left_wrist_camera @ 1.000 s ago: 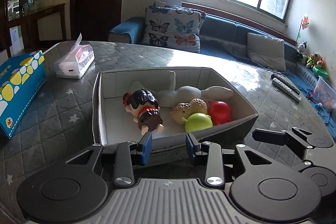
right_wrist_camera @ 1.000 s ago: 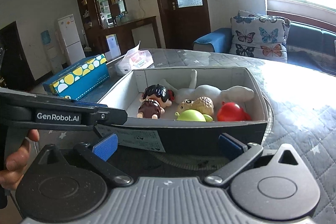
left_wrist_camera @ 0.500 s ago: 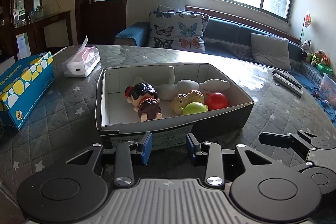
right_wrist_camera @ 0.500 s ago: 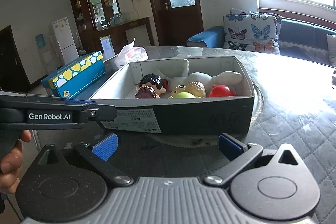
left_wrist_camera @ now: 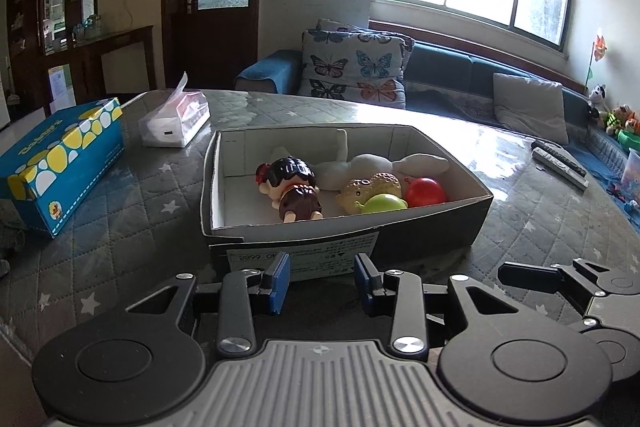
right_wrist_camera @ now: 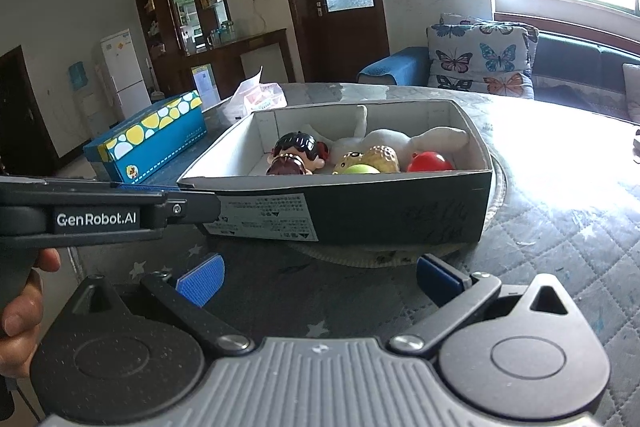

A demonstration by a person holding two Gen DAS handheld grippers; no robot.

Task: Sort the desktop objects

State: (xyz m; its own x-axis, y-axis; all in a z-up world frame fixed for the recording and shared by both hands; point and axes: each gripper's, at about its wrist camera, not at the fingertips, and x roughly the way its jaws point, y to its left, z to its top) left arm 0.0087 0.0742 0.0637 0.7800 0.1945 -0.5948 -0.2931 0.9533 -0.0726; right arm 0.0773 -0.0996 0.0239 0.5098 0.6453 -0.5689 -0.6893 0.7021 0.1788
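Since a second ago we have drawn both grippers back from the cardboard box (left_wrist_camera: 344,227): it now sits farther ahead in both wrist views, with its labelled near wall fully in sight where before it filled the lower frame.

Going left to right in the left wrist view, the blue tissue carton (left_wrist_camera: 60,163) lies at the table's left edge and the soft tissue pack (left_wrist_camera: 176,123) just behind it. We judge them table furniture, left outside the box on purpose. The box stands in the middle of the quilted table cover (left_wrist_camera: 132,211), and the toys are gathered inside it: the dark-haired doll (left_wrist_camera: 294,187) lying on its side at the left, the white plush (left_wrist_camera: 372,165) stretched along the back wall, the tan hedgehog toy (left_wrist_camera: 374,187), the green ball (left_wrist_camera: 384,203) and the red ball (left_wrist_camera: 425,191) crowded at the right. Lying loose and touching, they look dropped in, not arranged, which suits sorting into one bin. Two remote controls (left_wrist_camera: 560,163) remain on the table at the far right.

Our left gripper (left_wrist_camera: 322,279) hovers before the near wall, jaws parted and empty. The right gripper (right_wrist_camera: 320,277) stands spread wide, also holding nothing. With nothing gripped and both held clear, the sorting looks near done to us.
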